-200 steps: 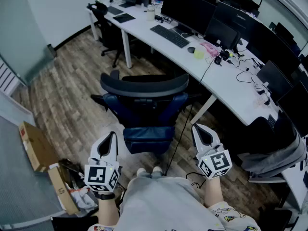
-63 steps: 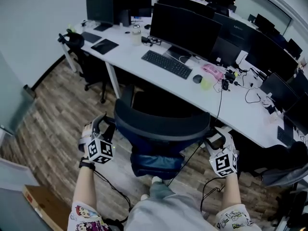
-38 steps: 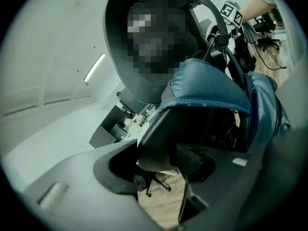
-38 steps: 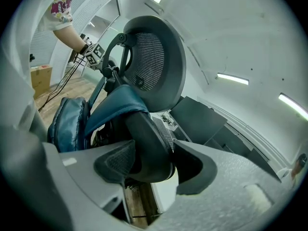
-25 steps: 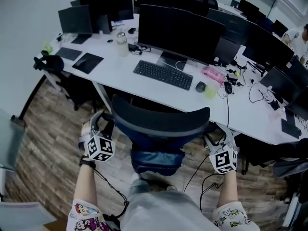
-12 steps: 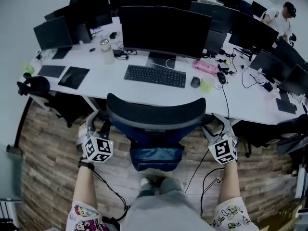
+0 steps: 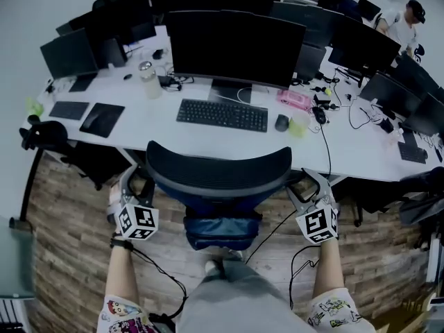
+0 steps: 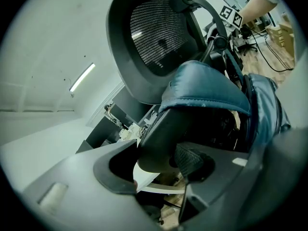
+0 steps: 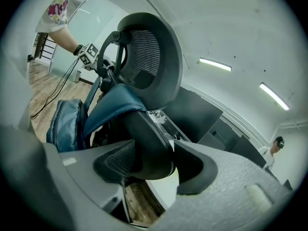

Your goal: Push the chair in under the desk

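The black mesh-back office chair [image 7: 218, 172] stands right in front of me, its curved top rail level with the front edge of the white desk [image 7: 149, 129]. A blue jacket [image 7: 222, 227] hangs over its back. My left gripper [image 7: 132, 180] is shut on the chair's left armrest [image 8: 161, 134], which fills the gap between the jaws. My right gripper [image 7: 305, 186] is shut the same way on the right armrest [image 9: 147, 138]. The seat and wheels are hidden under the backrest and jacket.
On the desk stand a wide monitor [image 7: 236, 44], a keyboard [image 7: 222, 114] and a mouse [image 7: 281, 122]. A black cable [image 7: 274, 231] trails over the wooden floor. Another dark chair [image 7: 41, 136] sits at the left; a person [image 7: 402, 23] is far back right.
The chair has rolled forward towards the desk with both grippers still on its armrests; its top rail now reaches the desk's front edge. I have stepped forward with it.
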Demonstrator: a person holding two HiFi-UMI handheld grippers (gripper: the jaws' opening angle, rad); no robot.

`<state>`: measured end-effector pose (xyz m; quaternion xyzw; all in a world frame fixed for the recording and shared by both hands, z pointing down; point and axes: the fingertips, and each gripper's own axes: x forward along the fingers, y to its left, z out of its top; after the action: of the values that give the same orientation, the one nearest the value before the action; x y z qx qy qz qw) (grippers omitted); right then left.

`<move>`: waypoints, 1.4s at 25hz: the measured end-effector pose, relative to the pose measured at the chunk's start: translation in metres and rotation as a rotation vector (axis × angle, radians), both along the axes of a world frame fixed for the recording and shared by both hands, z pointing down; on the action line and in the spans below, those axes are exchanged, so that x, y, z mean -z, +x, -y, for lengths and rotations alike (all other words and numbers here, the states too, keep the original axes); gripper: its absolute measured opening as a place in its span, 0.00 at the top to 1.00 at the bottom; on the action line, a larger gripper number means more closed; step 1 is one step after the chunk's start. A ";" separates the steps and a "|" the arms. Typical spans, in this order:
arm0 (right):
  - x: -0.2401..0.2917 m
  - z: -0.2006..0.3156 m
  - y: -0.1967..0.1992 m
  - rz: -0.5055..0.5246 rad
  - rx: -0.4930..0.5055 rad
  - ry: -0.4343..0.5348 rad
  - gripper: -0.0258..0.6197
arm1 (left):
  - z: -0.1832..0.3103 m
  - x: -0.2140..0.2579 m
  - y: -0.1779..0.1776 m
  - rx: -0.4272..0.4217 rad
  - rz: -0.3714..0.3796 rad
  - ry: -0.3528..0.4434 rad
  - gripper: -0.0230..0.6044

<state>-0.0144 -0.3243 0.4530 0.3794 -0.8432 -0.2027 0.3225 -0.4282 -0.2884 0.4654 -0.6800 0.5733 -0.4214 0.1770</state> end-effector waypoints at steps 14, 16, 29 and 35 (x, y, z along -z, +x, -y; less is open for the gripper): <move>-0.001 0.011 -0.027 0.004 -0.043 0.010 0.57 | 0.031 -0.002 -0.029 -0.047 0.002 0.012 0.57; -0.001 0.014 -0.033 0.002 -0.058 0.011 0.57 | 0.037 -0.003 -0.035 -0.061 0.002 0.013 0.57; -0.002 0.032 -0.065 0.013 -0.109 0.032 0.57 | 0.067 0.001 -0.068 -0.092 -0.013 0.044 0.57; 0.001 0.043 -0.074 0.017 -0.113 0.036 0.57 | 0.080 0.003 -0.077 -0.099 -0.014 0.052 0.57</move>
<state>-0.0887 -0.3673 0.4519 0.4338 -0.8194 -0.1960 0.3194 -0.5054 -0.3685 0.4621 -0.7059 0.5507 -0.3923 0.2111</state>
